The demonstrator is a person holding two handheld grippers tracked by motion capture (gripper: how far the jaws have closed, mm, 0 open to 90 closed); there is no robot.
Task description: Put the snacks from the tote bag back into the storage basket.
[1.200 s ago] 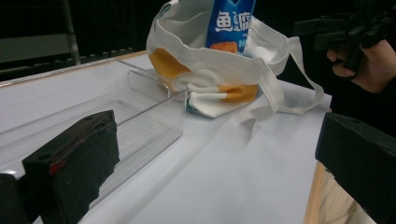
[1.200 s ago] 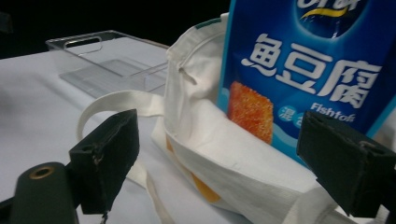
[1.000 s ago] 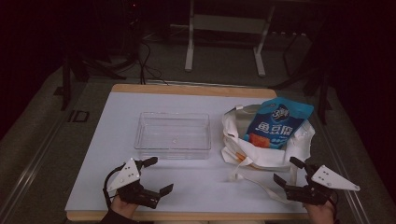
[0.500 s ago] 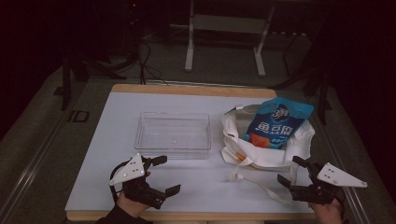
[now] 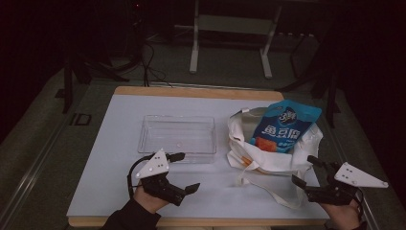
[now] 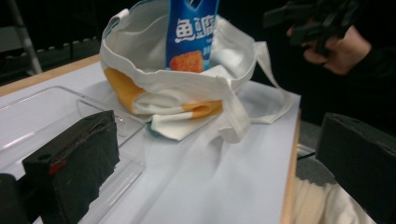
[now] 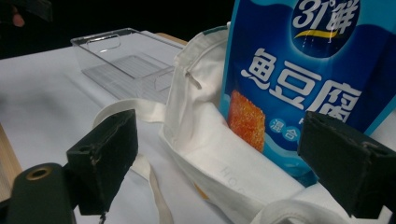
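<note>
Since the earlier frame my left gripper has swung right, toward the bag, while my right gripper holds near the bag's strap. Both jaws stand wide open, gripping nothing. The blue pouch stands upright in the bag beside the tray; I judge the reach is only starting.

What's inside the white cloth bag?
A blue snack packet stands in the white cloth bag, its top half poking out. Its bottom is hidden by the cloth, so whether anything else lies underneath cannot be seen.
</note>
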